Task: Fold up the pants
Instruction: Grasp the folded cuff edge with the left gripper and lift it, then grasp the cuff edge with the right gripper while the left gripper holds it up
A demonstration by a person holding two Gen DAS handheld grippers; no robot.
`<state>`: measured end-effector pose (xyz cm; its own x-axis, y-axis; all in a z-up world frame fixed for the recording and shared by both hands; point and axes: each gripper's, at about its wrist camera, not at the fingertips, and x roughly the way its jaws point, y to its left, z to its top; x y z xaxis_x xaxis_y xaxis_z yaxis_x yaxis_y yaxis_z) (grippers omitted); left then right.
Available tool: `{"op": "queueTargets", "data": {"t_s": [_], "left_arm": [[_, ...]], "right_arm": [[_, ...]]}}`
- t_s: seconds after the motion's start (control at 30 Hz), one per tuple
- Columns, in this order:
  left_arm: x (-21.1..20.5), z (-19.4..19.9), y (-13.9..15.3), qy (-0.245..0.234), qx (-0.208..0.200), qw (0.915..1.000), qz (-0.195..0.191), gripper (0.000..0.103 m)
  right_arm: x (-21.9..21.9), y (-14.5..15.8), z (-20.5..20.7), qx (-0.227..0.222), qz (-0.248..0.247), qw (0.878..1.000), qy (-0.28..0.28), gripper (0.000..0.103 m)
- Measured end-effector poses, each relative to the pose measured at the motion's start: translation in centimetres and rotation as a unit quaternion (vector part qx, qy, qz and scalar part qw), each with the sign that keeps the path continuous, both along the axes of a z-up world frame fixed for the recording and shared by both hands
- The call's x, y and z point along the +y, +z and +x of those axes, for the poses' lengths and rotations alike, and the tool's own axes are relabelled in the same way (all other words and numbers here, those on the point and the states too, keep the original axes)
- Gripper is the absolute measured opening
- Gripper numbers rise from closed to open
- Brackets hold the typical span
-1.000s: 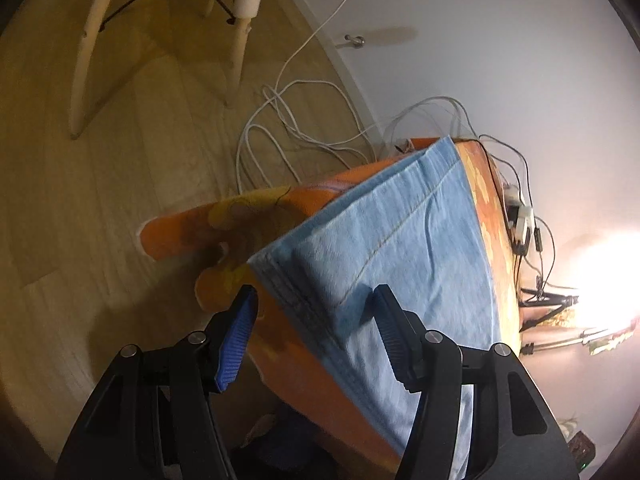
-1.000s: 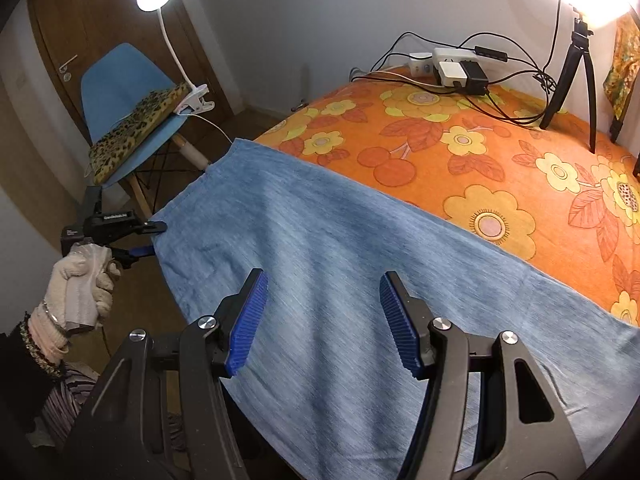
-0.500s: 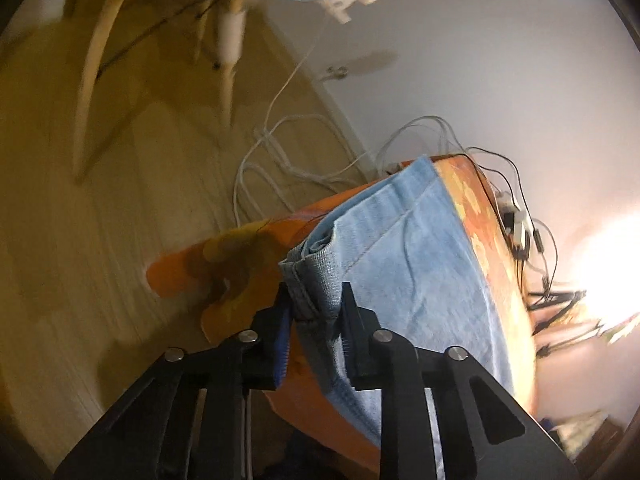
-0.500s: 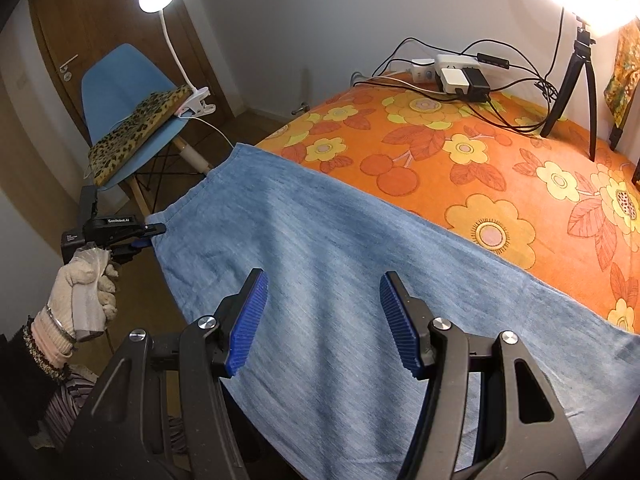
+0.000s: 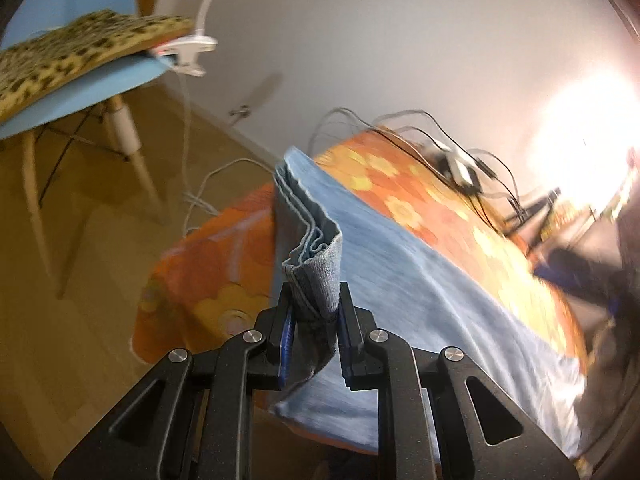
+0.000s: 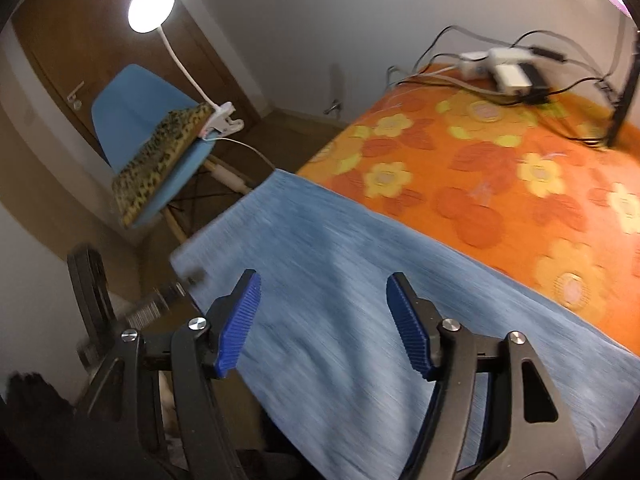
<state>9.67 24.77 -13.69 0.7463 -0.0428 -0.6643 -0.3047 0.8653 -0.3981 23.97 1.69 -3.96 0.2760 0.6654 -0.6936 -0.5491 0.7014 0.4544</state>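
Left tool: clenched on a bunched corner of the pants, denim pinched between both pads and standing up above the jaws. The jaws closed within the last second, and the cloth is between them. The gripped corner is lifted clear of the bed at its near left corner; the rest of the pants runs along the bed's near edge toward the right.

Right tool: released, jaws wide and just opened further, nothing between the blue pads. It hangs over the pants, which lie flat beneath it along the near edge of the bed; contact cannot be determined.

Surface: orange flowered bedcover, bare beyond the pants. A power strip with cables sits at the far edge.

Room, left to right: wooden door, blue chair carrying a leopard-print cushion, clip lamp lit, wood floor, white wall. Both views are motion-blurred.
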Motion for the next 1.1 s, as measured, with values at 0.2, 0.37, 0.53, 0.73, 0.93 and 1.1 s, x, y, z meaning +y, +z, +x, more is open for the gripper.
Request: {"op": "queueTargets", "data": {"t_s": [0.2, 0.37, 0.53, 0.73, 0.93, 1.1], "left_arm": [[-1.4, 0.6, -0.4, -0.030, 0.006, 0.9995, -0.005, 0.017], [-2.0, 0.8, -0.2, -0.042, 0.006, 0.9991, 0.005, 0.017], [-2.2, 0.7, -0.1, -0.050, 0.003, 0.9987, 0.003, 0.017], [-2.4, 0.6, -0.1, -0.062, 0.001, 0.9980, 0.014, 0.017], [-3.1, 0.3, 0.4, -0.072, -0.005, 0.9973, 0.009, 0.017], [-4.0, 0.1, 1.4, -0.084, -0.018, 0.9963, -0.003, 0.017]], "right_arm": [[7.3, -0.4, 2.7, 0.042, 0.001, 0.998, 0.043, 0.069], [13.6, -2.6, 4.8, 0.085, -0.018, 0.994, 0.070, 0.070], [18.4, -5.2, 6.5, 0.109, -0.052, 0.990, 0.074, 0.070], [22.4, -6.5, 6.5, 0.099, -0.103, 0.985, 0.094, 0.070], [24.4, -6.5, 5.7, 0.067, -0.160, 0.977, 0.123, 0.050], [22.3, -5.6, 6.4, 0.075, -0.150, 0.980, 0.107, 0.012]]}}
